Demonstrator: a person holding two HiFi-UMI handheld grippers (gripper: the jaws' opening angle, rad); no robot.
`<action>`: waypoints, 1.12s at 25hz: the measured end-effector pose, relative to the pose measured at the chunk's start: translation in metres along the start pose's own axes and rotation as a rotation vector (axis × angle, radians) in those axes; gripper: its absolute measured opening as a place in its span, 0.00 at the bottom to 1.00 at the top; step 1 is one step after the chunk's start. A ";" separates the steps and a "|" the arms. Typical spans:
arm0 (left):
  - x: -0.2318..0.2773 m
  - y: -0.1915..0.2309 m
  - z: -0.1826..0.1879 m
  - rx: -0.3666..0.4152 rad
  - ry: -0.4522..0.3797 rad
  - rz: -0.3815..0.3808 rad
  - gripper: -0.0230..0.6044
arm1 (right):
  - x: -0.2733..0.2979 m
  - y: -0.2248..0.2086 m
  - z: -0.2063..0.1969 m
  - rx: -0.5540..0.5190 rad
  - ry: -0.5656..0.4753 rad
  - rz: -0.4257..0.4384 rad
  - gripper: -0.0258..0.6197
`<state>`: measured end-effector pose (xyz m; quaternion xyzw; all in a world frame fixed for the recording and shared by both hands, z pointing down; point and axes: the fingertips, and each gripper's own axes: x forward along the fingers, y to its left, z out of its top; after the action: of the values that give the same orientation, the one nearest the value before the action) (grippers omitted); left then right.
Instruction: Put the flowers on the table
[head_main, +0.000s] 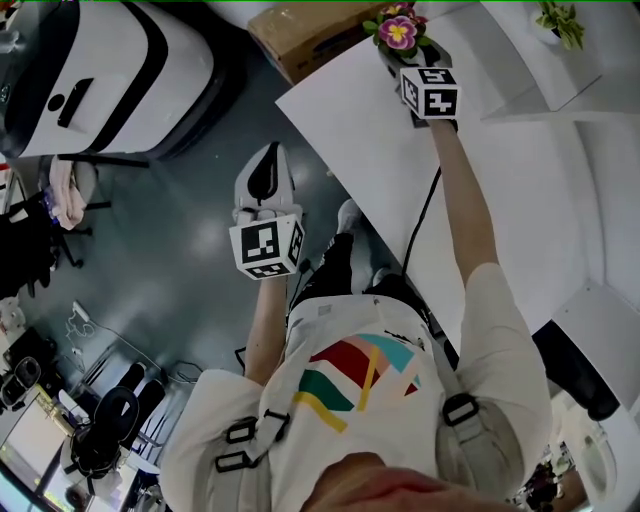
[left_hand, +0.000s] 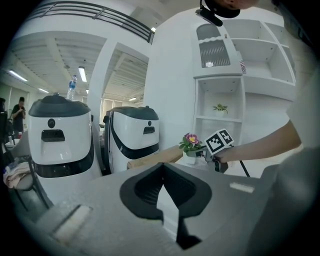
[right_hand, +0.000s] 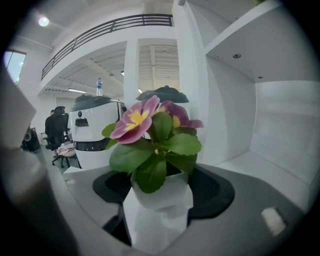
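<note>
Right gripper clamped on pot of flowers, 12 o'clock above table; left gripper closed, empty; I'd lower it upright and release only once seated.

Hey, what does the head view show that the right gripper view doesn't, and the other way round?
Only the head view: the left gripper over the grey floor, the cardboard box and the person's shirt. Only the right gripper view: the white pot clamped by the right gripper, and a water bottle. Both: the pink flowers.
</note>
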<state>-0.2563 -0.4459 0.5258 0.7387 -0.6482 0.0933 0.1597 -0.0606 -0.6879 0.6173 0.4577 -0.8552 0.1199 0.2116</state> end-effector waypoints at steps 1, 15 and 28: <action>0.000 0.001 -0.002 0.002 0.005 0.000 0.04 | 0.001 0.001 0.000 0.002 -0.001 0.000 0.56; 0.004 0.009 0.000 0.005 -0.003 0.014 0.04 | -0.004 0.002 -0.010 0.034 0.026 -0.002 0.56; -0.006 0.019 0.009 0.011 -0.019 0.028 0.04 | -0.011 0.012 -0.014 0.063 0.028 -0.012 0.68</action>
<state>-0.2762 -0.4456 0.5172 0.7313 -0.6594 0.0918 0.1481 -0.0615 -0.6674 0.6247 0.4676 -0.8451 0.1520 0.2098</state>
